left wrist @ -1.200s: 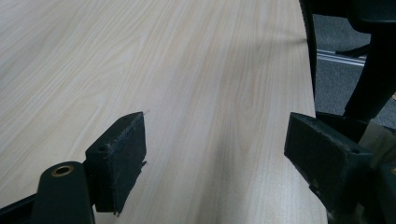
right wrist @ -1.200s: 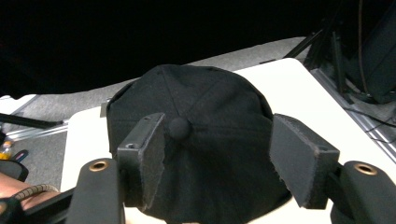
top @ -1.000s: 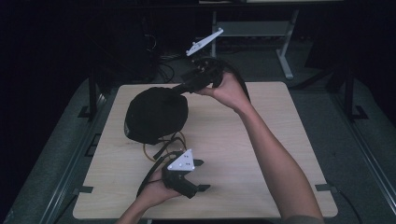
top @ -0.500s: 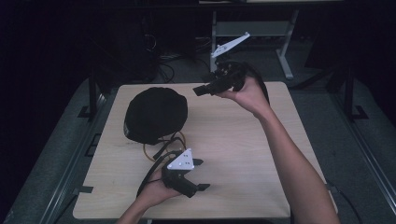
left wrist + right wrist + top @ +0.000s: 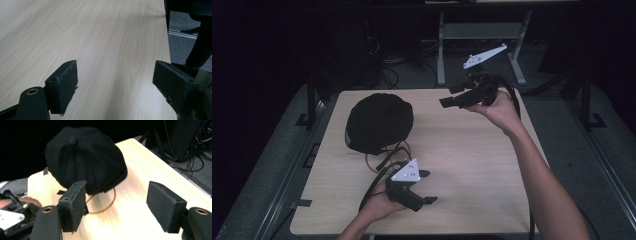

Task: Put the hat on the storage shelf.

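A black cap (image 5: 379,122) lies crown up on the back left of the wooden table (image 5: 472,160), with a thin tan loop (image 5: 371,164) sticking out from under its near edge. My right gripper (image 5: 449,96) hovers over the table's back right and points left at the cap (image 5: 85,162). It is open, its jaws have just been opening, and between them I see only table and the loop (image 5: 111,203). My left gripper (image 5: 429,187) rests near the front edge, open (image 5: 117,80), facing bare wood.
A grey metal stand (image 5: 482,30) and floor cables (image 5: 387,75) sit in the dark behind the table. Black cables trail from the left gripper toward the cap. In the left gripper view the table's right edge (image 5: 168,37) drops to grey floor.
My right gripper has drawn away from the cap's rim, moving right along the back of the table. The cap and the left gripper have stayed put.
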